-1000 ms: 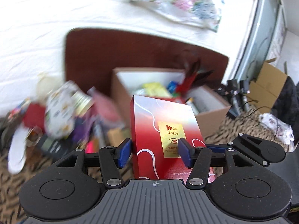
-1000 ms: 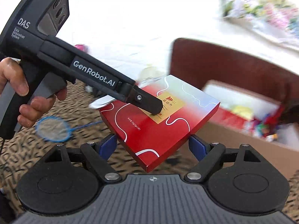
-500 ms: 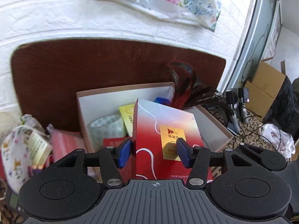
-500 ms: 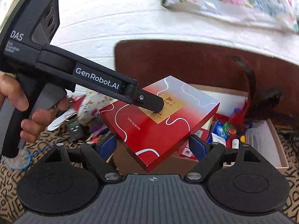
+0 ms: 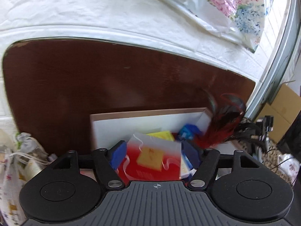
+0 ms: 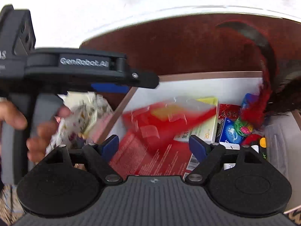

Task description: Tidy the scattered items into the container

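Red box [image 6: 165, 124] is motion-blurred, tilted, over the open carton [image 6: 207, 75], apparently dropping in onto the stuff already there; left gripper [image 5: 154, 155] jaws spread w/ nothing clamped, right gripper [image 6: 153, 146] wide & empty. Risk: box lands on the yellow pack [image 6: 205, 116], ends up propped on the rim or tips out. Only the right cam shows carton contents + left tool from the side; left cam shows the cloth pouch [image 5: 22, 160] outside.

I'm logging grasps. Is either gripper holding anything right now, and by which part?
Nothing is held. The left gripper is open and the blurred red box is dropping free into the cardboard box. The right gripper is open too.
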{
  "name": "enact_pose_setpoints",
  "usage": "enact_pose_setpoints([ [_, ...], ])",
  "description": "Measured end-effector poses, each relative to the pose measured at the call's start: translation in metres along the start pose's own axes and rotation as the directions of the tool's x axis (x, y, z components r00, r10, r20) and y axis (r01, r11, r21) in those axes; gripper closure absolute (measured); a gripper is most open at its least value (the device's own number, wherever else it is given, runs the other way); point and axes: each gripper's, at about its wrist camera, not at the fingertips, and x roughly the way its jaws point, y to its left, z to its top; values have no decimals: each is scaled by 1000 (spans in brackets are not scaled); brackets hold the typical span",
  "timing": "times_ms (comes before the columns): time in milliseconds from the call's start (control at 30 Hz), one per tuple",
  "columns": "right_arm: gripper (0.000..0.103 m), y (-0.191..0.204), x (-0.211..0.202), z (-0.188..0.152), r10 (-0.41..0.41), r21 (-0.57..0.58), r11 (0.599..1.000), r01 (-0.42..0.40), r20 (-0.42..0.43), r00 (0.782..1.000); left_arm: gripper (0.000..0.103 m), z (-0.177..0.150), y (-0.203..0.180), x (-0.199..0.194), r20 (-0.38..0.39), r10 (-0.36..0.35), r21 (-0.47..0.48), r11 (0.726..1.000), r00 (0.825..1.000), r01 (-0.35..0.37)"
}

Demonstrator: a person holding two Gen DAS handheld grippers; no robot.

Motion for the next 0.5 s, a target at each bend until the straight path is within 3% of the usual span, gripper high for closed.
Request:
enact_pose_setpoints([
  [67,42,3,8,-2,6,-1,1000,-6,-35,999,23,-6,7,2,-18,18,6,1000,1000,-18],
  [233,54,8,21,5,-32,-20,999,31,-46,998,20,-15,15,3,-37,8,-9,1000,999,-8],
  [367,51,9,25,13,-75,-37,997,74,-23,997,14,-17,19,-3,-11,22,-14,1000,1000,-22],
  [500,44,0,26,15,10,-34,999,-12,-56,998,12,-16,25,-8,-2,26,-36,999,1000,-27],
])
